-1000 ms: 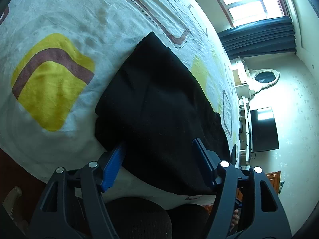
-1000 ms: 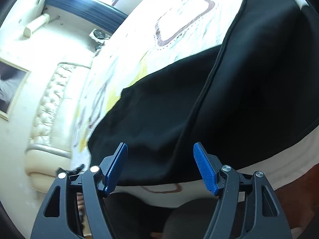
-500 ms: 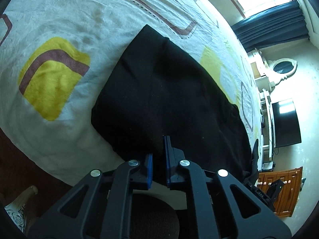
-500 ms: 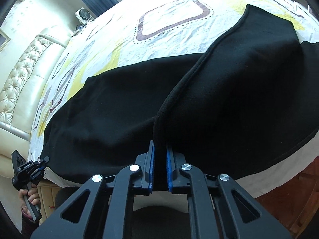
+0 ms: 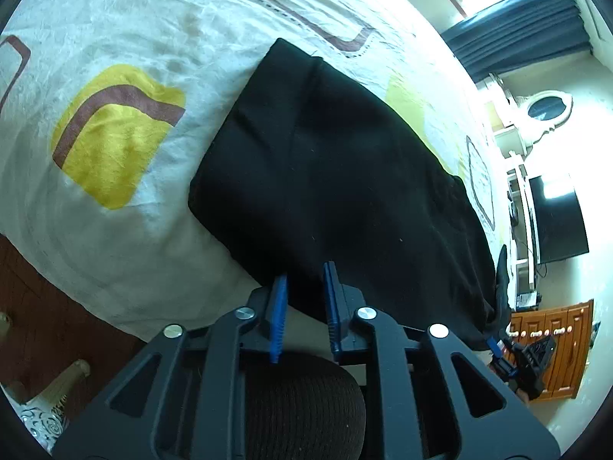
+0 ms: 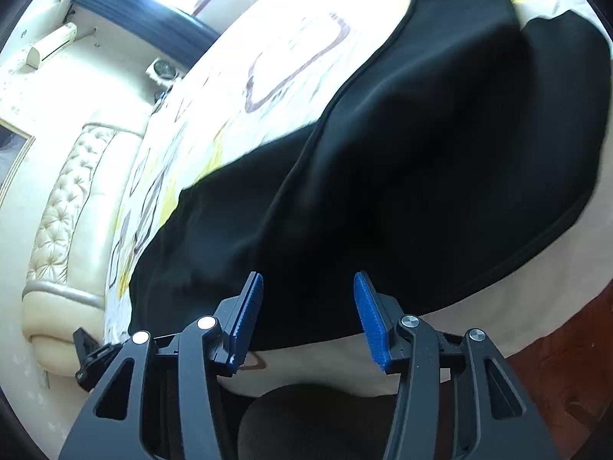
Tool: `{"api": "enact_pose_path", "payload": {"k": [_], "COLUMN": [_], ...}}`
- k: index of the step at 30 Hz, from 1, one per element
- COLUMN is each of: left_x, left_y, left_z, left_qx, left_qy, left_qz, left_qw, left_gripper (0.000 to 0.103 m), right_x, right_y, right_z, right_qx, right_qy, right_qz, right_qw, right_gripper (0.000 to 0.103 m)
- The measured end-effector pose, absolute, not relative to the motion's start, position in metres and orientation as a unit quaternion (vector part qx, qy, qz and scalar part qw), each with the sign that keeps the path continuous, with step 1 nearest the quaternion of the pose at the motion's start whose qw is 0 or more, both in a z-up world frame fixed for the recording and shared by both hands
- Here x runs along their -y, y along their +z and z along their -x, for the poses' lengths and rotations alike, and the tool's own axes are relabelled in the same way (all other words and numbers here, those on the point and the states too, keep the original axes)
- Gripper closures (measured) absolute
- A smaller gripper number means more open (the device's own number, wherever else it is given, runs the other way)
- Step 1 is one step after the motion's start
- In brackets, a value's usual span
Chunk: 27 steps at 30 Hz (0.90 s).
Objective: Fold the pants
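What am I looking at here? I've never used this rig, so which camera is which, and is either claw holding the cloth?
Each picture comes from a fisheye camera on a hand-held two-finger gripper, looking along its blue-padded fingers. The left gripper has a narrow gap at the near edge of the black pants; whether cloth is pinched cannot be told. The right gripper is open and holds nothing. The pants lie folded over on a patterned bedsheet.

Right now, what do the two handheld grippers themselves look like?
Both match. The left gripper and right gripper have matte black plastic frames with triangular cut-outs and round silver screw heads at the joints. The jaws carry bright blue ribbed pads. No cables, markings or sleeves are visible.
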<state>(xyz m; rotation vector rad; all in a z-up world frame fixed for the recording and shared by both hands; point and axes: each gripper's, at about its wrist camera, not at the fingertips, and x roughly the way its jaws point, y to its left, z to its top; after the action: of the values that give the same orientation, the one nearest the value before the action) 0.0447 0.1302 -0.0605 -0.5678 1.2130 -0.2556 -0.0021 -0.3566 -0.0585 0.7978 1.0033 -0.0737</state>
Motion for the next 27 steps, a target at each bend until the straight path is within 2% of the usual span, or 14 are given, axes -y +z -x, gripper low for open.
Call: {"api": "enact_pose_path", "payload": {"k": [4,6,7,10,15,19,21,24,27], "left_x": [-0.124,-0.123,-0.122,-0.12,-0.107,-0.095,-0.088,-0.08,-0.078], "left_y": [-0.035,-0.026,-0.025,-0.029,-0.04,-0.051,-0.051,-0.051,-0.052], "left_z": [-0.031,-0.03,-0.032,-0.039,-0.052,-0.059,-0.061,-0.06,-0.06], "left_qx": [-0.526,-0.503,-0.498,-0.5,-0.518,-0.528,-0.523,-0.518,-0.519], "left_qy": [-0.124,-0.127,-0.126,-0.111,-0.093,-0.088,-0.089,-0.09,-0.088], "left_qz": [0.239,0.245,0.247,0.261,0.265,0.263,0.251,0.229,0.227], "left_qw": [0.807,0.819,0.822,0.819,0.808,0.803,0.81,0.819,0.819], "left_gripper": [0.065,0.048,0.046,0.046,0.046,0.043,0.037,0.037,0.036], "right_x": [0.454,0.514,0.541,0.588,0.58,0.568,0.56,0.565,0.578], "right_y": [-0.04,-0.043,-0.05,-0.083,-0.138,-0.119,-0.099,-0.083,-0.074], "right_z": [0.031,0.05,0.059,0.077,0.084,0.066,0.043,0.015,0.008], "right_qx": [-0.411,-0.364,-0.342,-0.296,-0.259,-0.209,-0.22,-0.232,-0.189], "right_qy": [-0.163,-0.216,-0.23,-0.22,-0.136,-0.092,-0.076,-0.046,-0.052], "right_qz": [-0.38,-0.432,-0.466,-0.579,-0.695,-0.665,-0.617,-0.586,-0.581], "right_qw": [0.812,0.797,0.783,0.728,0.657,0.711,0.751,0.775,0.79], "right_gripper": [0.052,0.052,0.052,0.051,0.051,0.048,0.035,0.034,0.034]}}
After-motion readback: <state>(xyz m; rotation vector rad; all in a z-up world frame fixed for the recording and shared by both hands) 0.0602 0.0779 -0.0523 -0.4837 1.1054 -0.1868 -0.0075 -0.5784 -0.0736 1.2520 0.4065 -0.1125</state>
